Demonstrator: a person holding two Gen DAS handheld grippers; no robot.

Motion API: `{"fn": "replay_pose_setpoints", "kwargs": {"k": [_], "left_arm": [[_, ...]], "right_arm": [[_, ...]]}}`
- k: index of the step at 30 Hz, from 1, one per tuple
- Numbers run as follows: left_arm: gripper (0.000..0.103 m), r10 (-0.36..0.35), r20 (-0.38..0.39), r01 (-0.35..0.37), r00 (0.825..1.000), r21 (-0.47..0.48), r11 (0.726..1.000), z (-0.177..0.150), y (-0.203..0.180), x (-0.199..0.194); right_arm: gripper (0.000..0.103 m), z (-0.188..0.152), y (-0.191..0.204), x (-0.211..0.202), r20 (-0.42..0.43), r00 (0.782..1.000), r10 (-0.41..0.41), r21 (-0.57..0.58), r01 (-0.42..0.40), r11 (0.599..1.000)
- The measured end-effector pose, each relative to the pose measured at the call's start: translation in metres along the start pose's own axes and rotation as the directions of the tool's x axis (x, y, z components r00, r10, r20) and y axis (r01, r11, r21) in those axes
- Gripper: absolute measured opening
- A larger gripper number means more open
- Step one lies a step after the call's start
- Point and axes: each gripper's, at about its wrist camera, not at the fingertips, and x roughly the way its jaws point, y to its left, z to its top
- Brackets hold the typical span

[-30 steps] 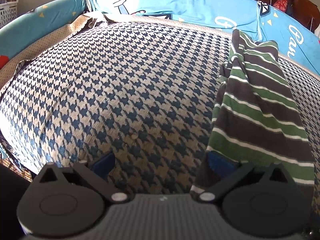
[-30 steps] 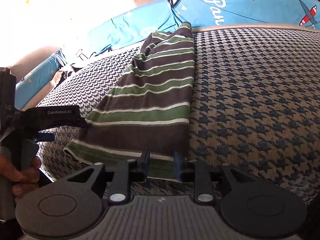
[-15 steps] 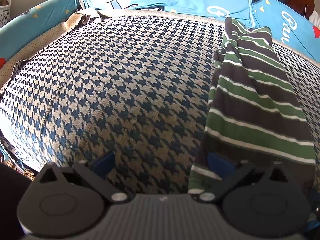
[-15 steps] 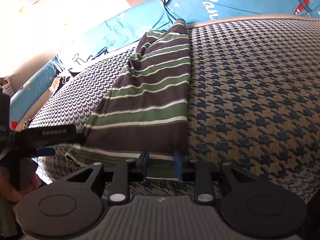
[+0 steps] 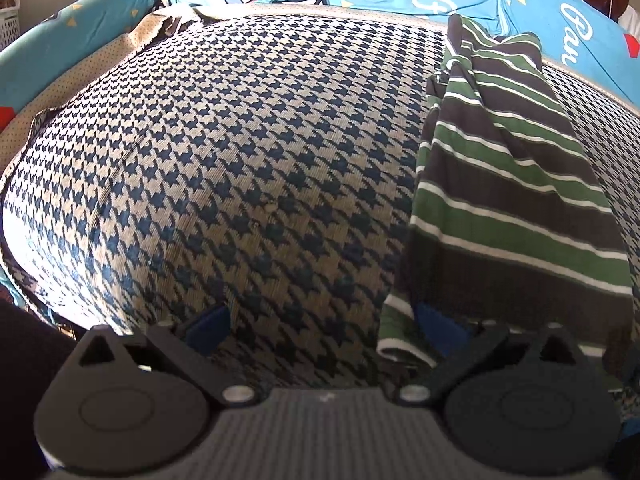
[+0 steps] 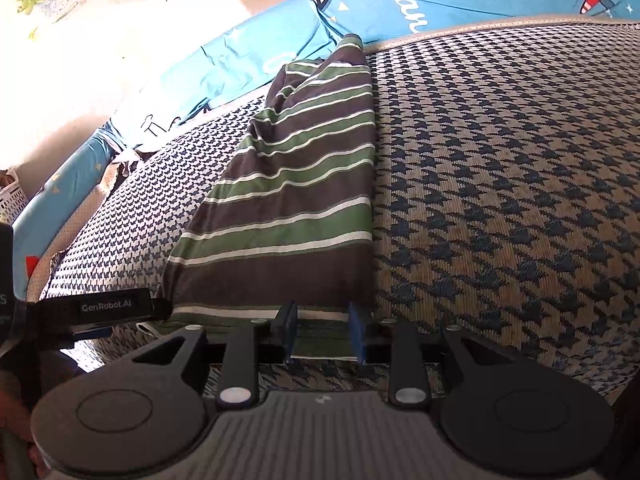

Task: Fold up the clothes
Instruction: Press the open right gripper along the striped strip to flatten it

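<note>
i have a gripper in each hand over the wide houndstooth-patterned blanket in navy and tan that covers the bed. the long garment with brown, green and thin white stripes lies flat on that blanket as a folded strip, its far end reaching the blanket's back edge and touching the bright blue printed sheet behind it. its near hem lies at the blanket's front edge, right by my tools.

my right gripper sits at the near hem. the two blue pads stand a short way apart with the green hem band lying between them, but they do not press on the cloth, so this one is released.

my left gripper has its jaws spread wide over the blanket. its right blue pad is at the near left corner of the striped garment, with the cloth edge draped beside and partly over it; the other pad is over bare houndstooth. nothing is pinched here. in the right wrist view that same tool shows as a black bar just beside the garment's left corner.

a white lattice basket stands beyond the blanket's far left corner.
</note>
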Motion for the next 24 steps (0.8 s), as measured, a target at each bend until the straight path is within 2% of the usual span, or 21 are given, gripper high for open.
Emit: {"fn": "replay_pose_setpoints", "kwargs": {"k": [5, 8, 13, 19, 22, 24], "left_arm": [[0.103, -0.038, 0.048, 0.039, 0.998, -0.009, 0.999, 0.006, -0.004, -0.011], [0.103, -0.054, 0.062, 0.054, 0.997, -0.001, 0.999, 0.013, -0.01, -0.014], [0.103, -0.081, 0.057, 0.081, 0.995, 0.005, 0.997, 0.025, -0.021, -0.013], [0.103, -0.108, 0.069, 0.105, 0.992, 0.05, 0.993, 0.045, -0.04, -0.014], [0.103, -0.117, 0.056, 0.113, 0.992, 0.072, 0.991, 0.058, -0.05, -0.008], [0.103, -0.12, 0.048, 0.116, 0.992, 0.082, 0.99, 0.066, -0.056, -0.003]], "right_arm": [[0.038, 0.001, 0.004, -0.003, -0.001, 1.0, 0.008, -0.035, -0.008, 0.999], [0.038, 0.001, 0.007, -0.005, 0.007, 1.0, -0.003, -0.066, 0.003, 0.998], [0.039, 0.007, 0.004, -0.009, 0.015, 1.0, 0.013, -0.05, -0.012, 0.999], [0.041, 0.031, -0.001, -0.013, 0.014, 0.998, 0.054, -0.056, -0.053, 0.997], [0.047, 0.048, -0.003, -0.013, 0.023, 0.997, 0.072, -0.089, -0.07, 0.994], [0.048, 0.06, -0.006, -0.012, 0.024, 0.997, 0.078, -0.116, -0.075, 0.99]]}}
